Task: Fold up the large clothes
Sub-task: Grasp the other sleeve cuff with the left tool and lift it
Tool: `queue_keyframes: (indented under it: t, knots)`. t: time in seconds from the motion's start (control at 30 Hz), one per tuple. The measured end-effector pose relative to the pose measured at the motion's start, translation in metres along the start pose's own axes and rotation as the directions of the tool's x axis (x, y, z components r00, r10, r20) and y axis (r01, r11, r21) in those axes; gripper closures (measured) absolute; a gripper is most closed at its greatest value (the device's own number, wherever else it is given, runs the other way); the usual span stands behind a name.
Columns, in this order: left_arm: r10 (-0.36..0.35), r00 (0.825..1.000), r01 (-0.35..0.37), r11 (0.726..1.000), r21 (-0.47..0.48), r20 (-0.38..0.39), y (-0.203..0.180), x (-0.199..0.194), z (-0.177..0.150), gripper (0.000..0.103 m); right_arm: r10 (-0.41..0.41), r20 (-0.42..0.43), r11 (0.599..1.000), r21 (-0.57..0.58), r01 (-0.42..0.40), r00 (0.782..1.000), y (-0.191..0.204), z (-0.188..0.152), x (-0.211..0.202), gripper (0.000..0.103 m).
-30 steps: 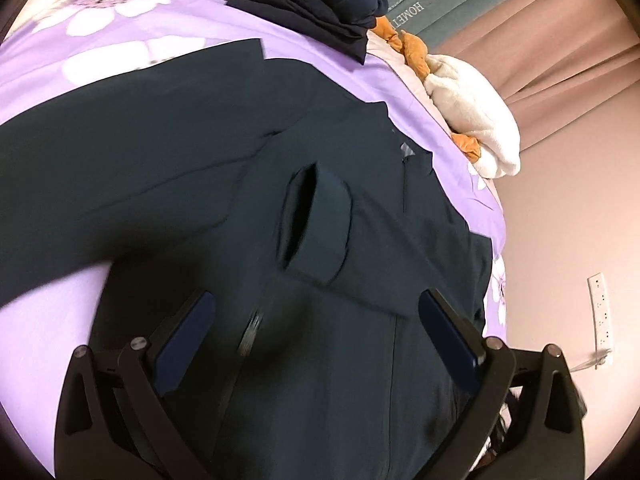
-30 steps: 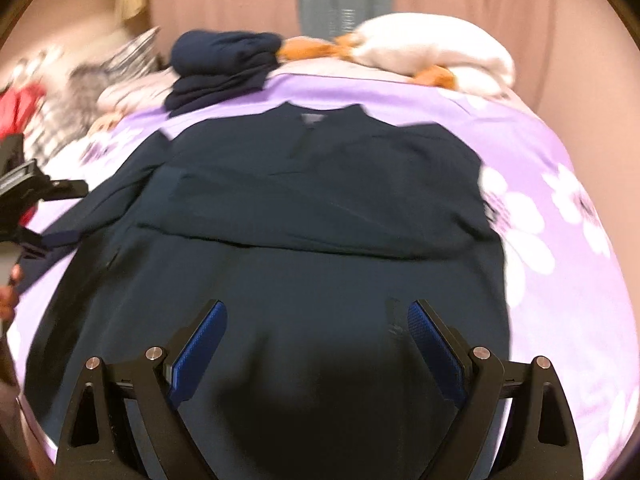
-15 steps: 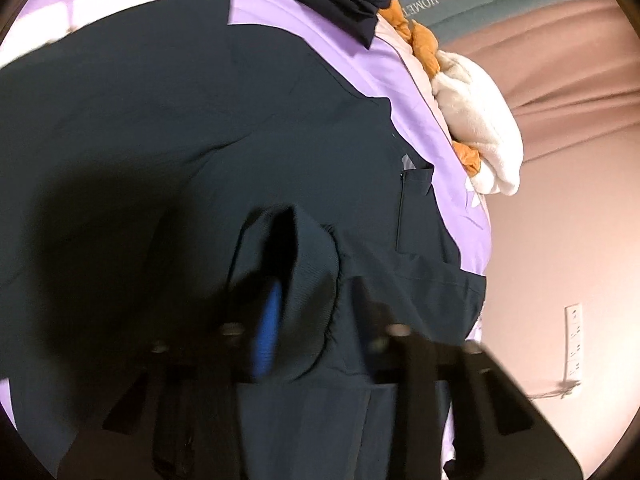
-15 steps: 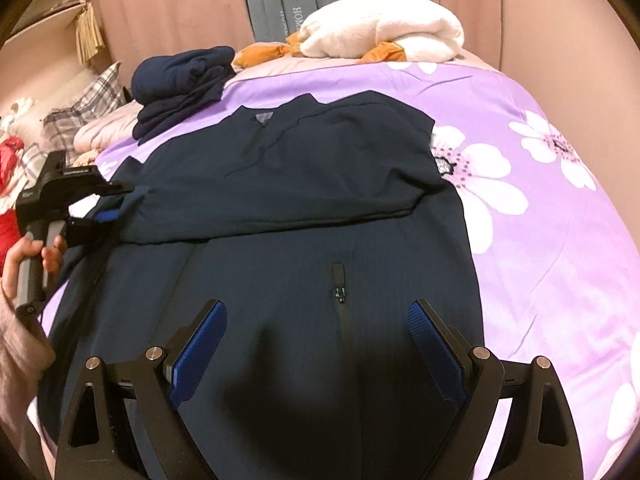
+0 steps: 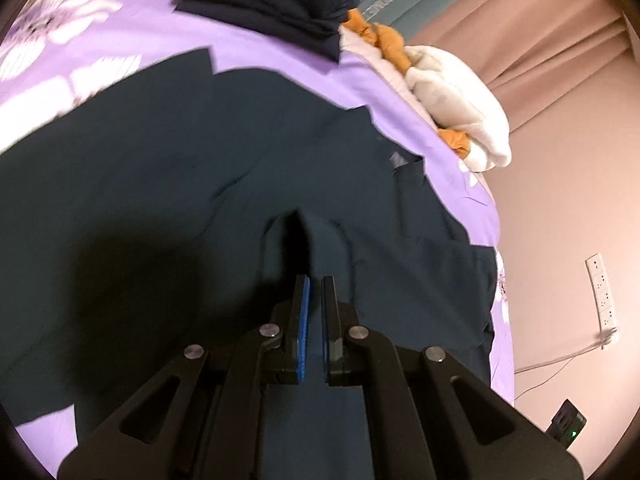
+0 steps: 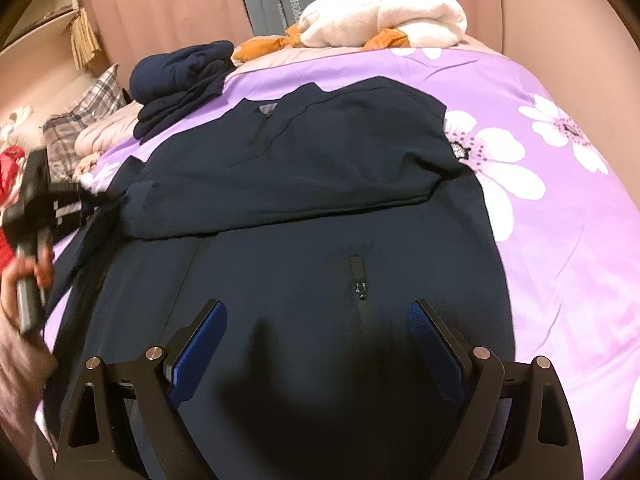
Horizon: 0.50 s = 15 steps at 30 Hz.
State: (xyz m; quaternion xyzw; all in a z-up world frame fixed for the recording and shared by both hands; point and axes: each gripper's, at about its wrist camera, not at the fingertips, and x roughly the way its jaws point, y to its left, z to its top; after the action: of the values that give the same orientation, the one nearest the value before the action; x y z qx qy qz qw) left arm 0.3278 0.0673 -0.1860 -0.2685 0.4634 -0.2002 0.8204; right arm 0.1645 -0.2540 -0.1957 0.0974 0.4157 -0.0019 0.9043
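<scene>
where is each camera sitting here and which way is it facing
Left wrist: on the left gripper, looking down along its shut fingers at the sleeve cuff pinched between them; only the gripper shows.
Right wrist: on the right gripper, open above the dark jacket, facing the head of the bed; a hand shows at left.
Shared: jacket, purple floral bedspread, folded navy pile, white blanket.

There are two hand-held grippers (image 5: 314,284) (image 6: 316,320), one big dark jacket (image 6: 304,184), one pile of folded dark clothes (image 6: 180,80), one white blanket (image 6: 384,20), and maybe one checked pillow (image 6: 80,120).
</scene>
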Motion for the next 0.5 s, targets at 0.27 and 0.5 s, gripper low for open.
queue_keyframes:
  t: [0.27,0.5]
  knots:
    - [0.011,0.999,-0.011,1.000,0.004,0.039,-0.021,0.009,0.019,0.033,0.013,-0.012,1.000,0.015,-0.013,1.000,0.005,0.000,0.002,0.011]
    - [-0.022,0.998,0.020,0.999,-0.041,-0.050,-0.018,0.044,0.020,0.086,0.016,-0.019,1.000,0.011,-0.016,1.000,0.004,-0.002,0.001,0.011]
